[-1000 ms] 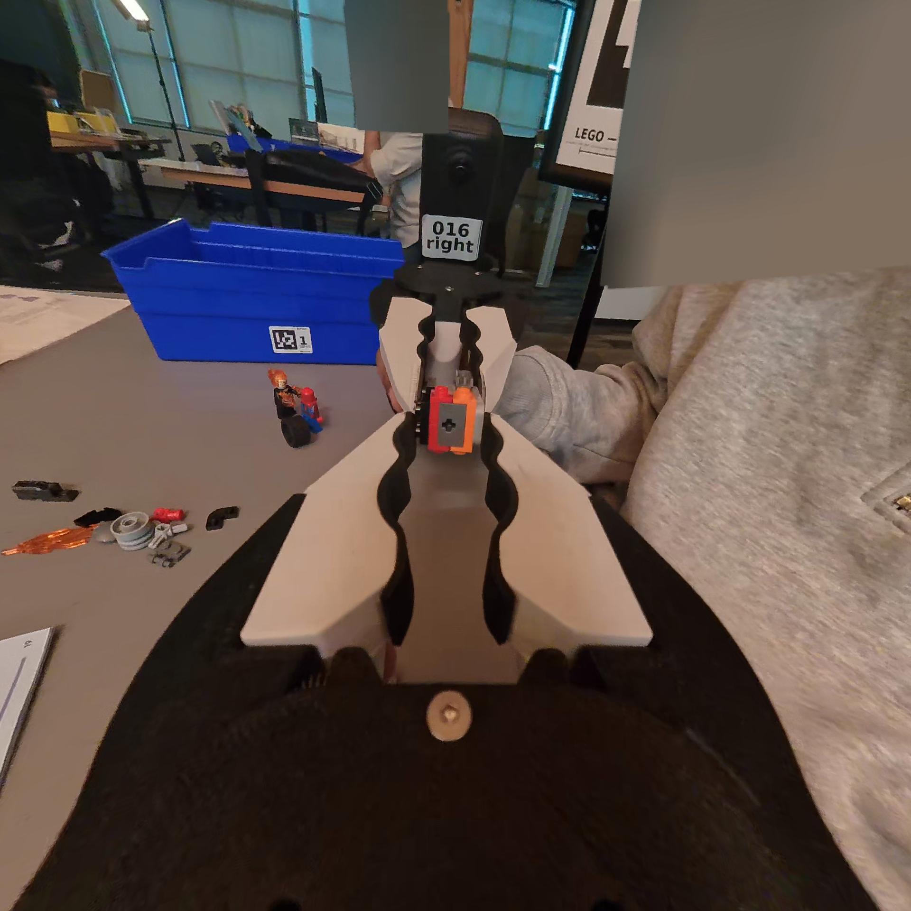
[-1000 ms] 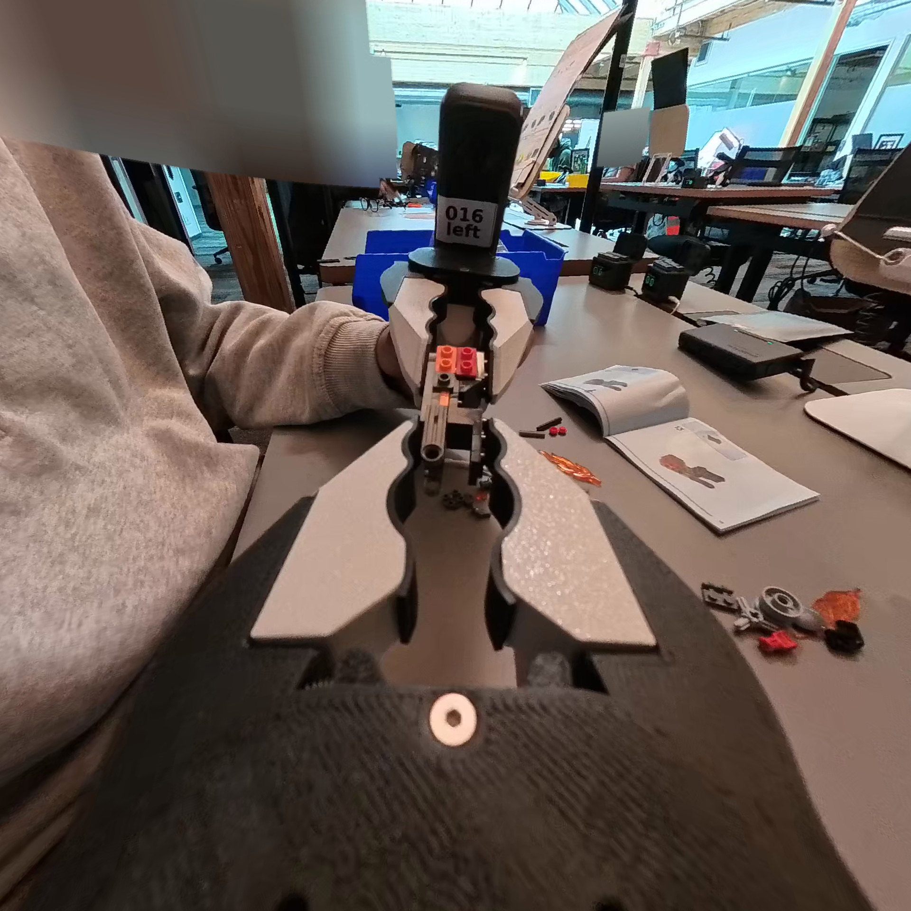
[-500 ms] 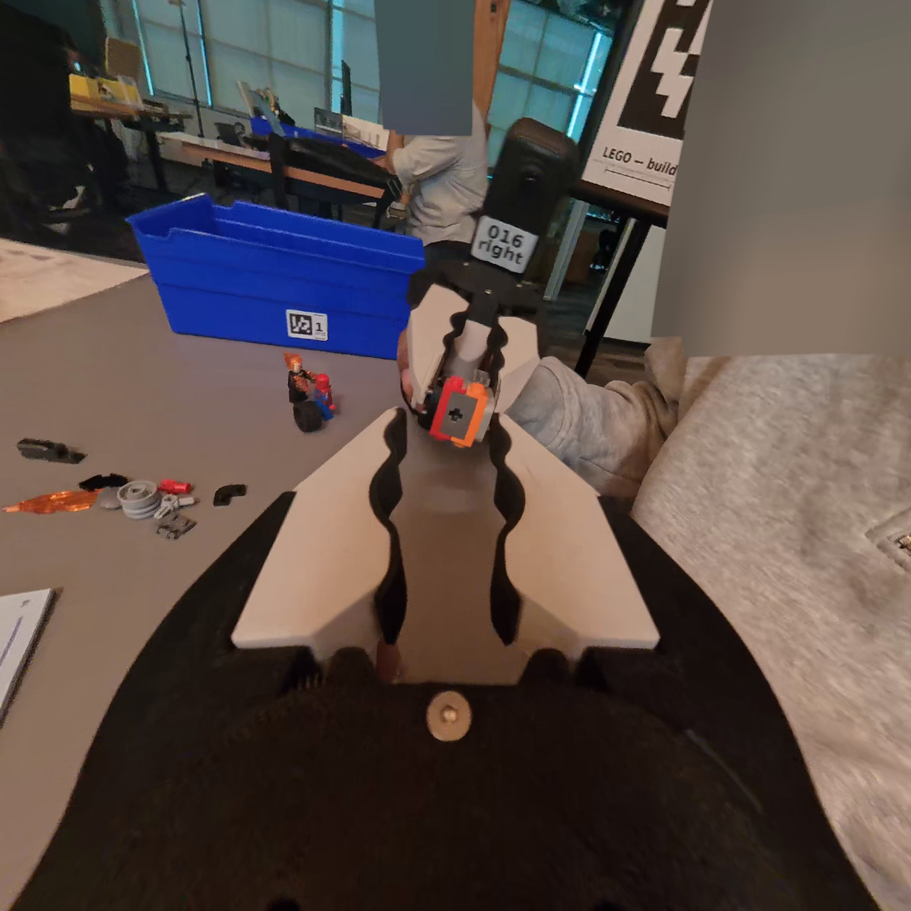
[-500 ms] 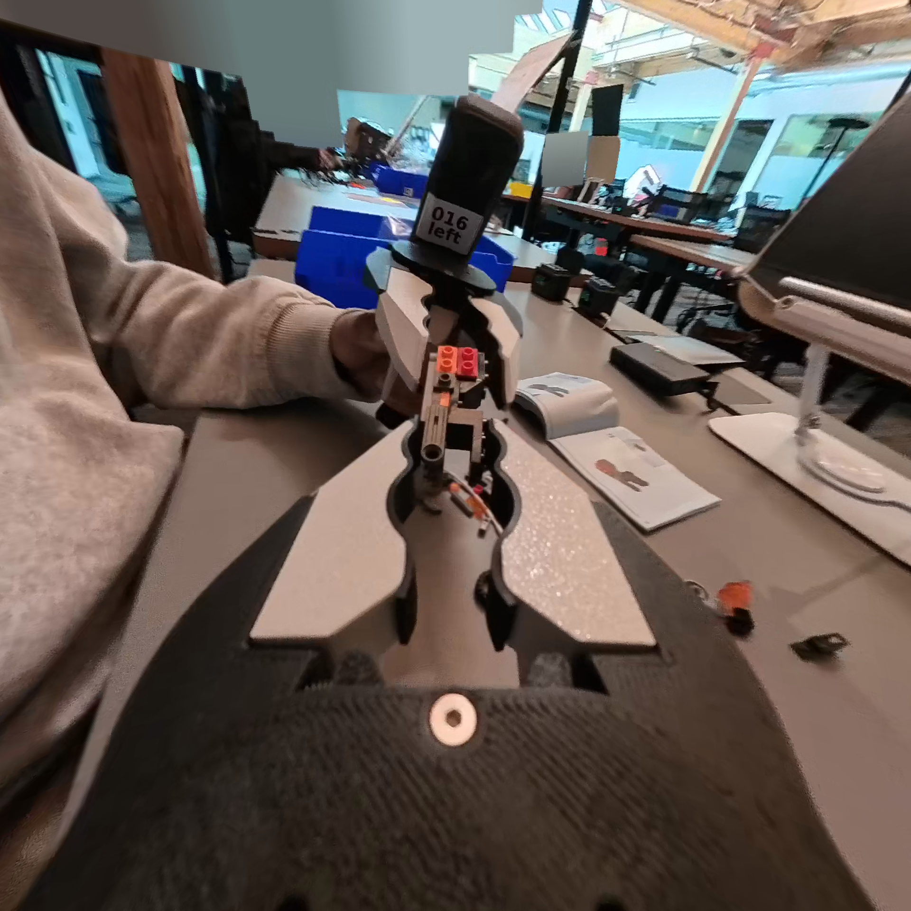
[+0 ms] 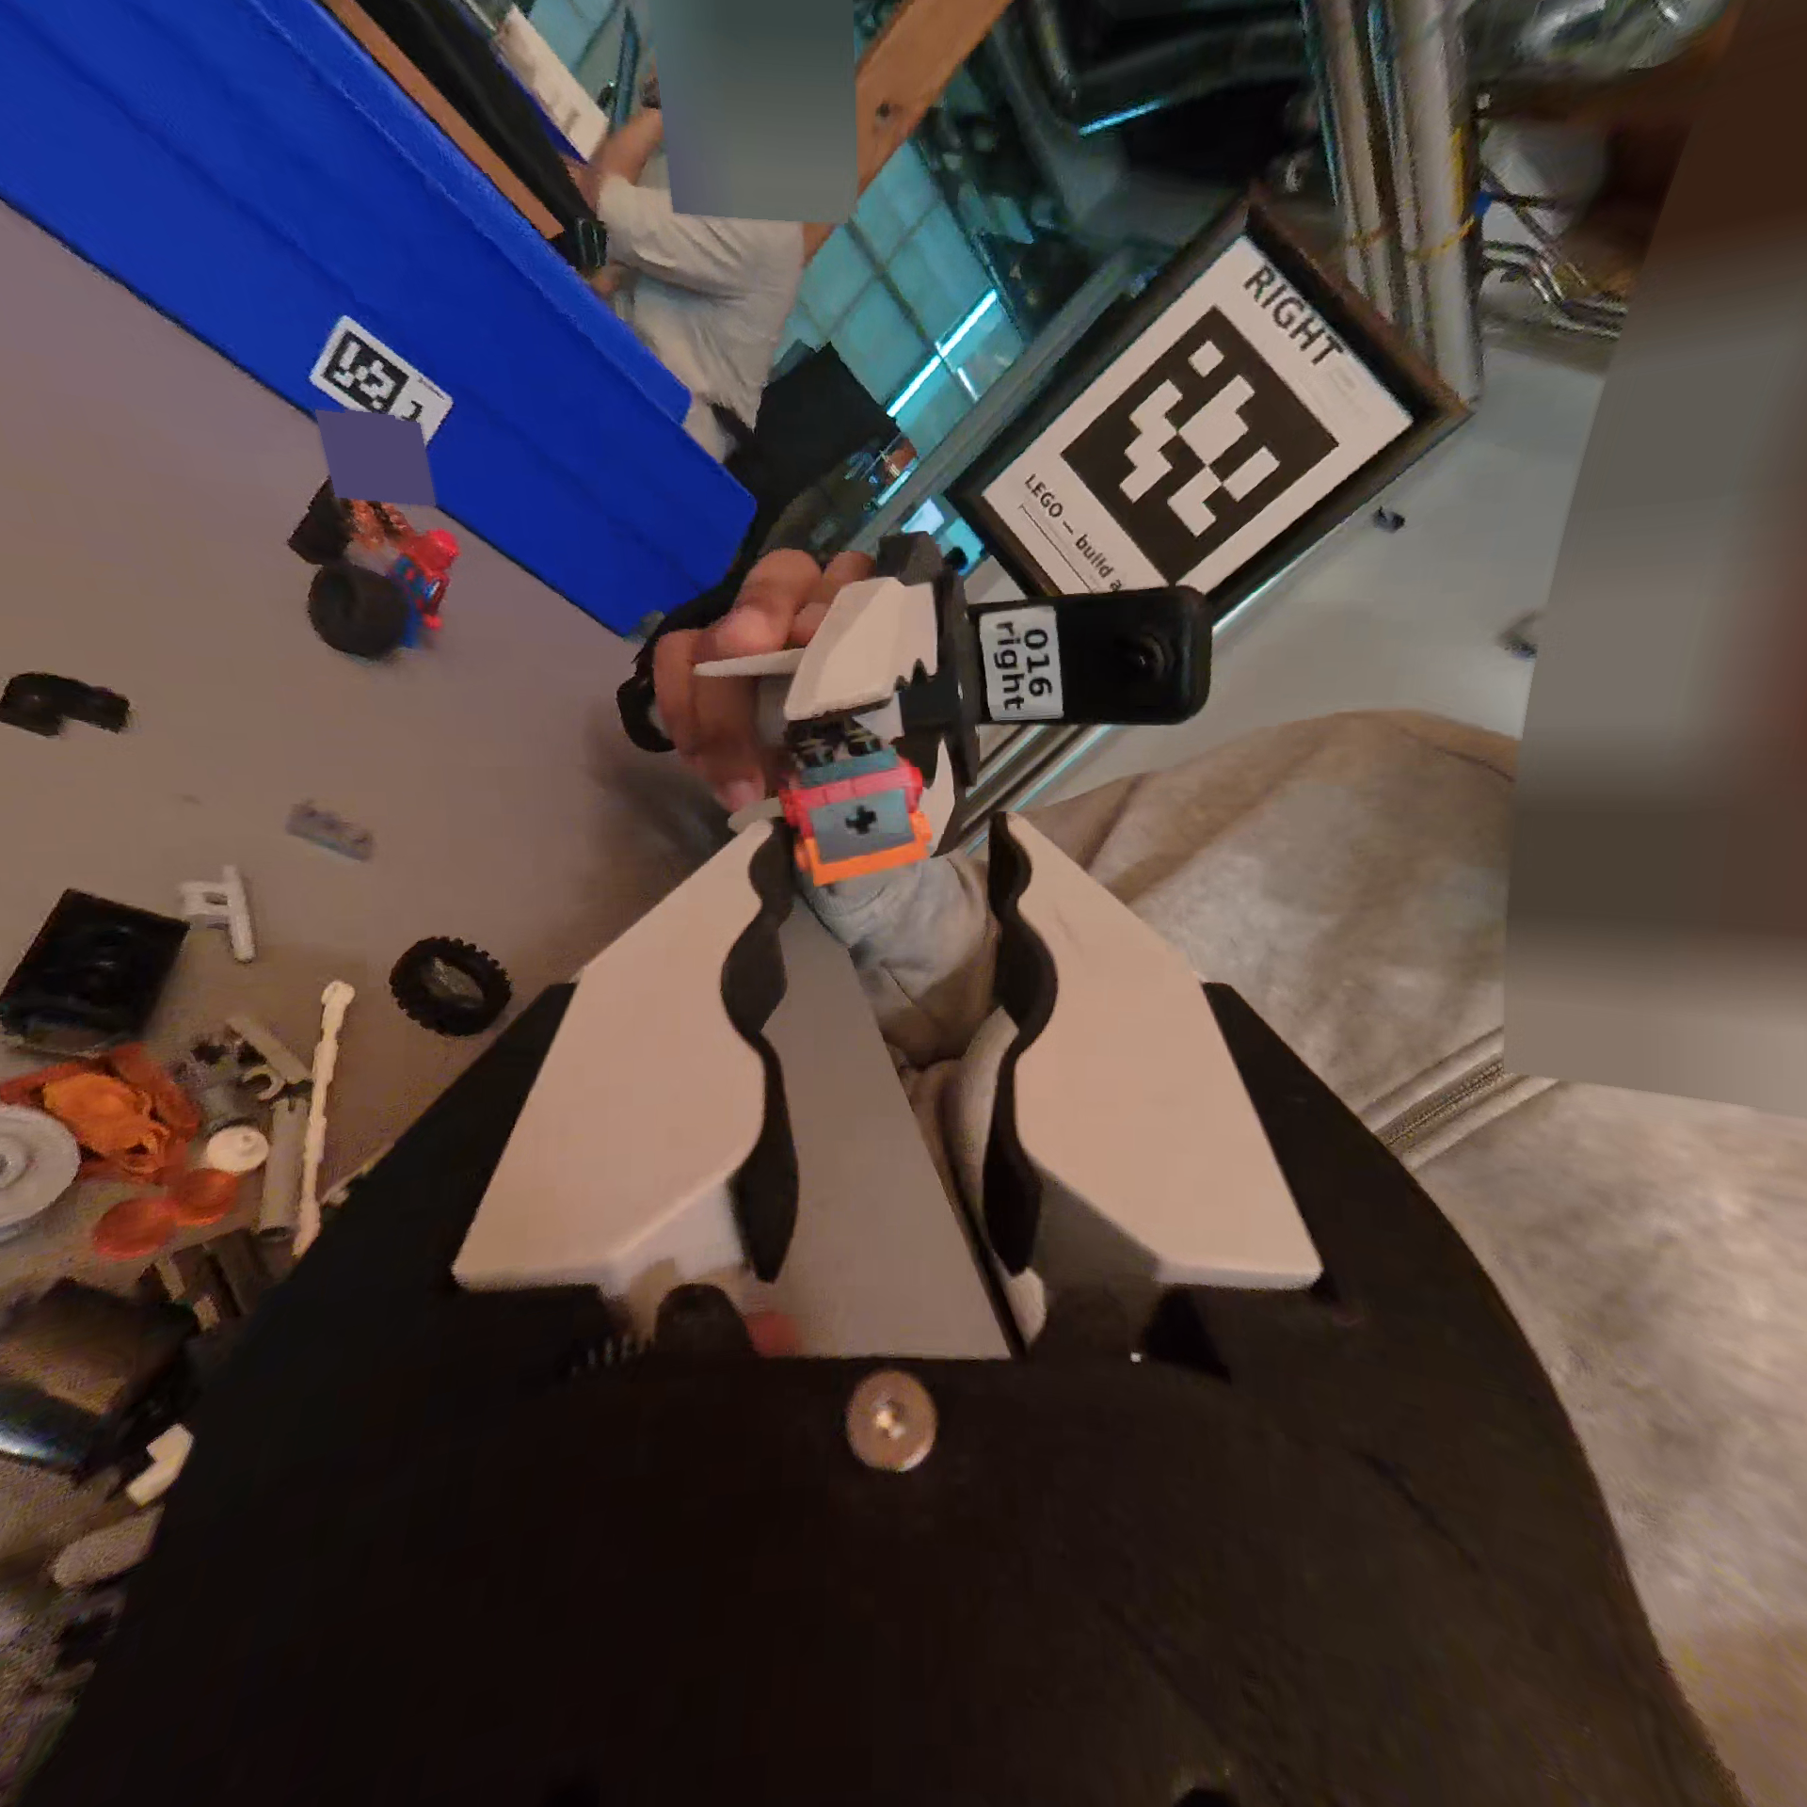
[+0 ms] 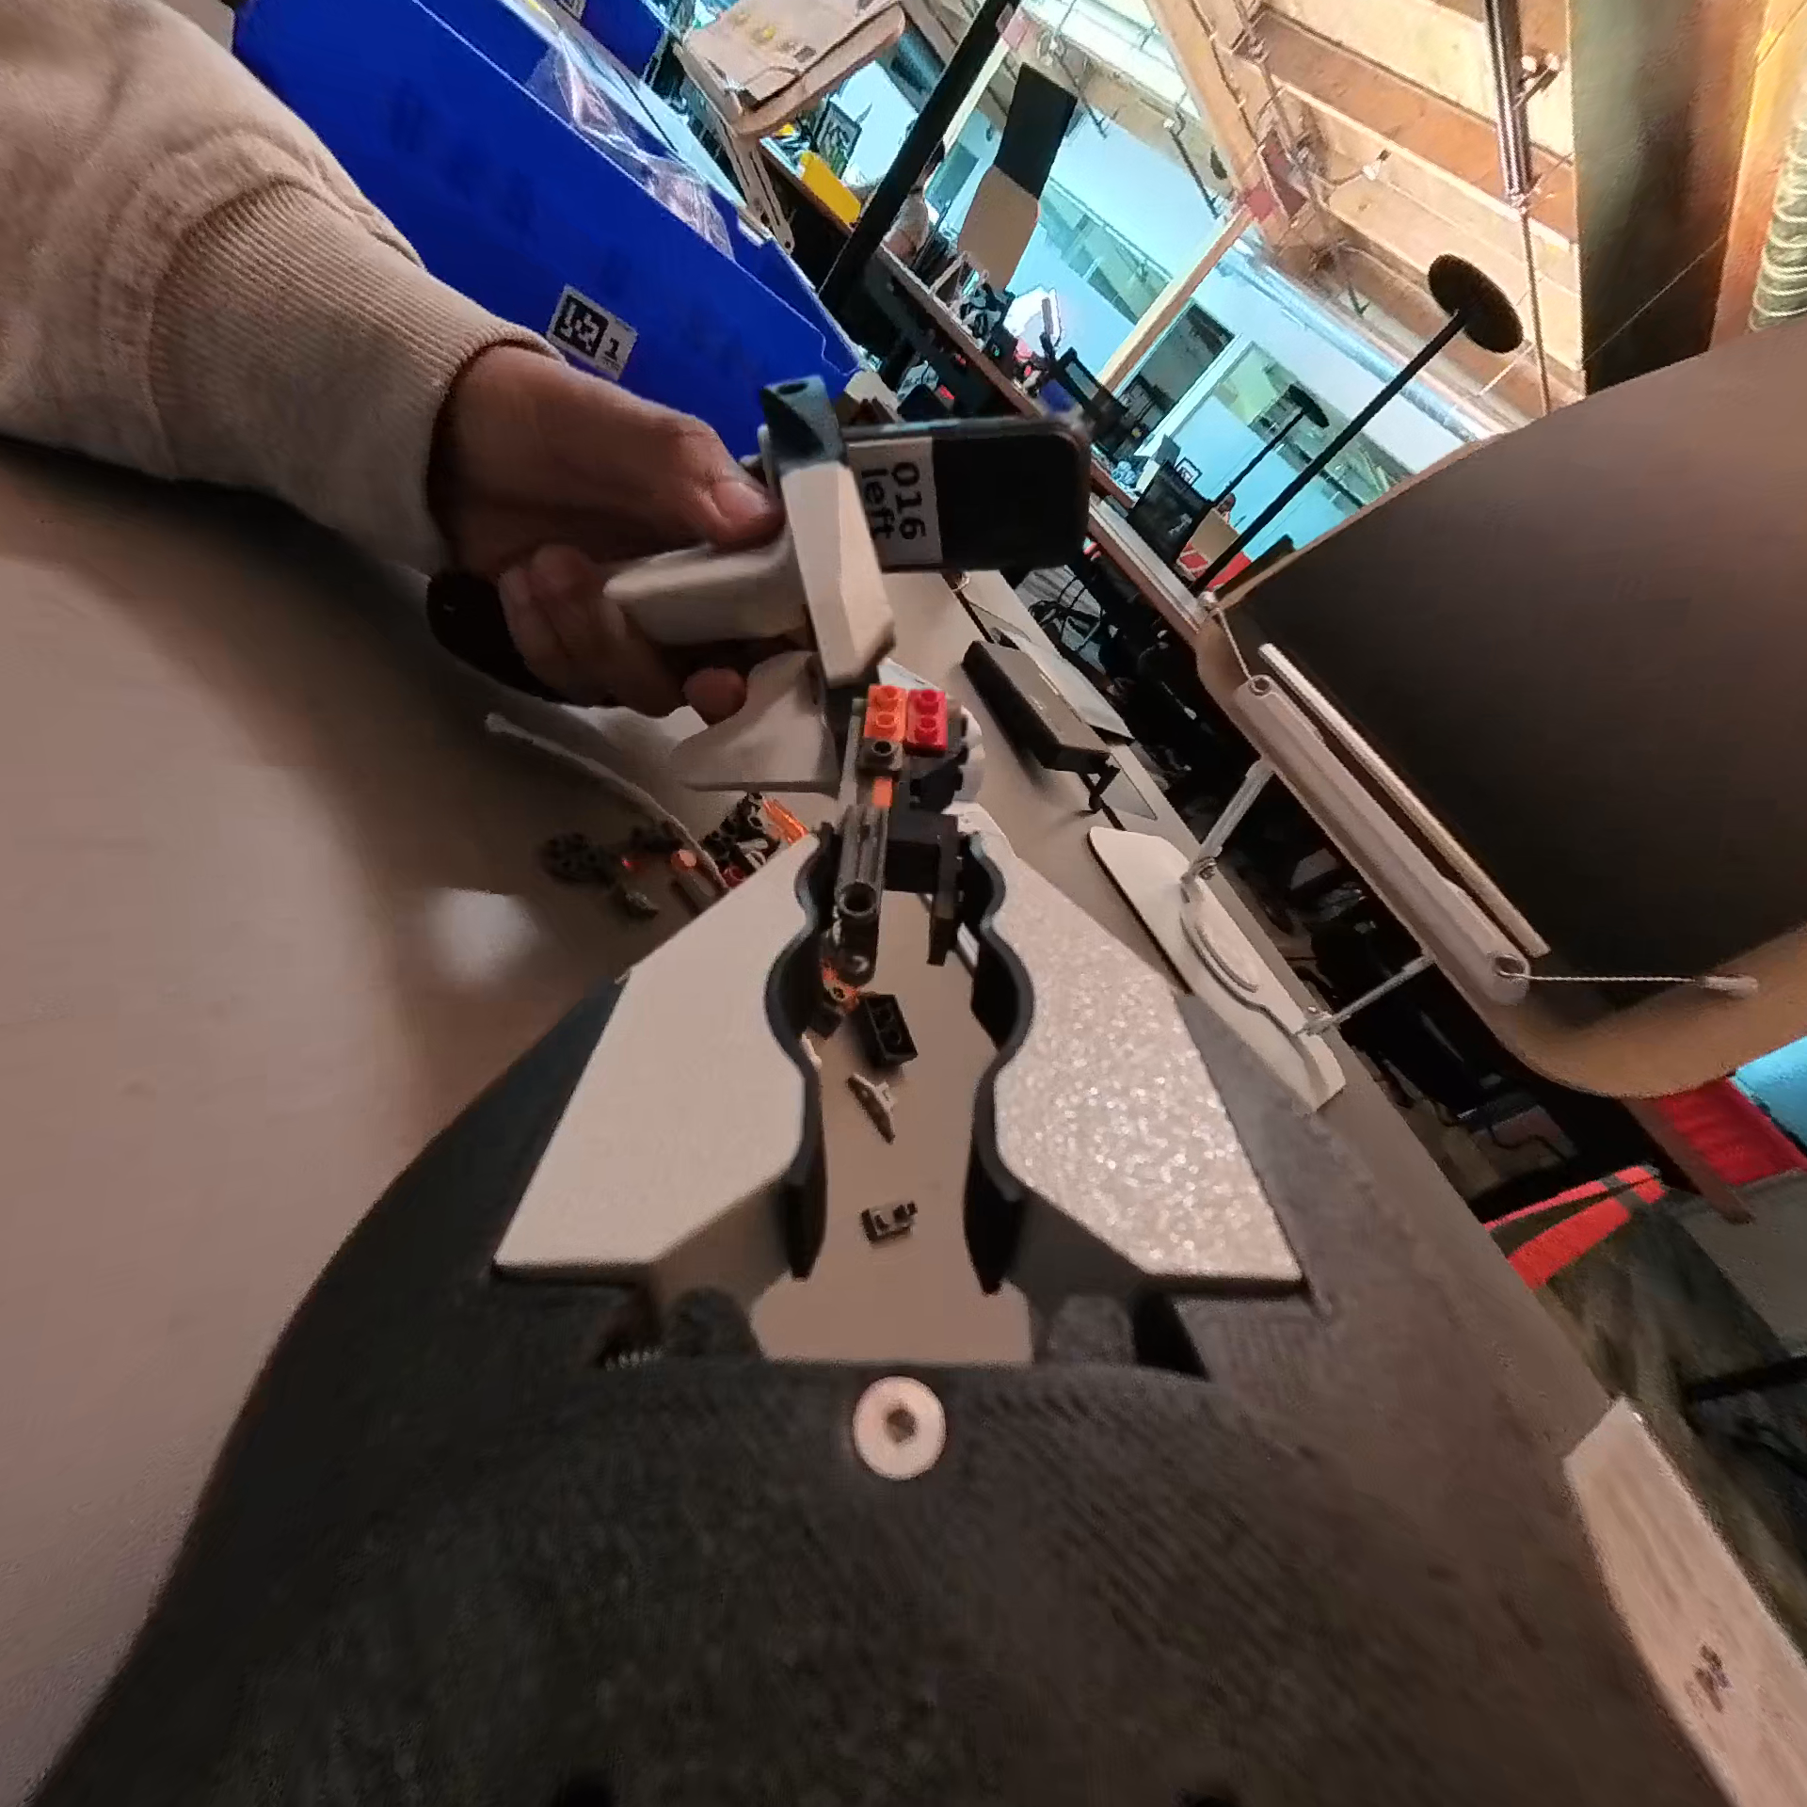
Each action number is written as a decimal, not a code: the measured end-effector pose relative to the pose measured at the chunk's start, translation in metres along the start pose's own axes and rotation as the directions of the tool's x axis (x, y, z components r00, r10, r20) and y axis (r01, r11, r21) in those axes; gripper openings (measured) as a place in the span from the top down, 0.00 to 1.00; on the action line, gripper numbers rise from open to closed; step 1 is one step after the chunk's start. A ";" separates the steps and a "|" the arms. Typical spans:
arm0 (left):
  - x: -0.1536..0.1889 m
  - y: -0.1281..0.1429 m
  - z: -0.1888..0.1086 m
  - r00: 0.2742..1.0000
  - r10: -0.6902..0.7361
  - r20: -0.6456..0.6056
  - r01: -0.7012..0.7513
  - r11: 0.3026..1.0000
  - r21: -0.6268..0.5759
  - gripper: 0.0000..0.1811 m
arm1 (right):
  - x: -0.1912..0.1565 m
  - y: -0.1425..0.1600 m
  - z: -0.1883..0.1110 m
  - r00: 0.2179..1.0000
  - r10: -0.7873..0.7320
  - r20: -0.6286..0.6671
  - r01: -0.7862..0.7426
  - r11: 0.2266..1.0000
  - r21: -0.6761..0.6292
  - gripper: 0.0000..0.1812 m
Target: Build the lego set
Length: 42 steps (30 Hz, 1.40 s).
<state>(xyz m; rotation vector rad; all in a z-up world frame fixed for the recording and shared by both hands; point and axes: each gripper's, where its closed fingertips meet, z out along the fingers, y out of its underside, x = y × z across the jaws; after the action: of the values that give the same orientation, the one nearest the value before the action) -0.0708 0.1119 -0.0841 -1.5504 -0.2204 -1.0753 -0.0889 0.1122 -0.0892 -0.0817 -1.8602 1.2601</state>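
Note:
A small lego assembly, with red and orange bricks around a grey block with a cross hole (image 5: pixel 860 826), is held in the air between my two grippers. My right gripper (image 6: pixel 895 856) is shut on its dark end, a grey tube and black pieces (image 6: pixel 865 860). The red and orange bricks (image 6: pixel 904 719) point away from it. My left gripper (image 5: pixel 885 846) is open. Its tips stand either side of the bricks, with a gap on the right side. Each gripper also shows in the other's view, rolled on its side: the right (image 5: pixel 851 684) and the left (image 6: pixel 812 675).
A blue bin (image 5: pixel 391 293) stands at the table's far side, with two minifigures on a wheel (image 5: pixel 391 577) before it. Loose parts lie at the left: a black tyre (image 5: pixel 450 983), orange flame pieces (image 5: pixel 117 1115), a white bar (image 5: pixel 323 1105). Small dark pieces (image 6: pixel 885 1027) lie under the right gripper. A monitor (image 6: pixel 1516 684) is at the right. Left and right tips are no more than a few centimetres apart.
Both grippers have rolled sideways, so the views tilt. My left gripper's fingers have spread apart from the bricks. The right gripper still holds the assembly.

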 end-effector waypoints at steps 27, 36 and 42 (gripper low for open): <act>0.010 -0.008 -0.004 0.963 0.259 0.077 -0.259 0.966 -0.010 0.86 | 0.044 -0.007 -0.029 0.597 0.735 0.320 -0.800 0.575 0.171 0.73; 0.010 -0.002 0.001 0.936 0.337 0.102 -0.332 0.941 -0.062 0.86 | 0.002 -0.008 -0.014 0.530 0.719 0.449 -0.798 0.602 -0.022 0.76; 0.007 0.001 0.004 0.931 0.347 0.115 -0.339 0.937 -0.080 0.86 | -0.009 -0.013 -0.015 0.546 0.679 0.491 -0.765 0.643 -0.039 0.89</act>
<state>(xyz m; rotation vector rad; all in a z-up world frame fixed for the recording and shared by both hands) -0.0645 0.1119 -0.0799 -1.6398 -0.0002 -0.7135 -0.0683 0.1127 -0.0827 -0.5584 -2.1962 2.1925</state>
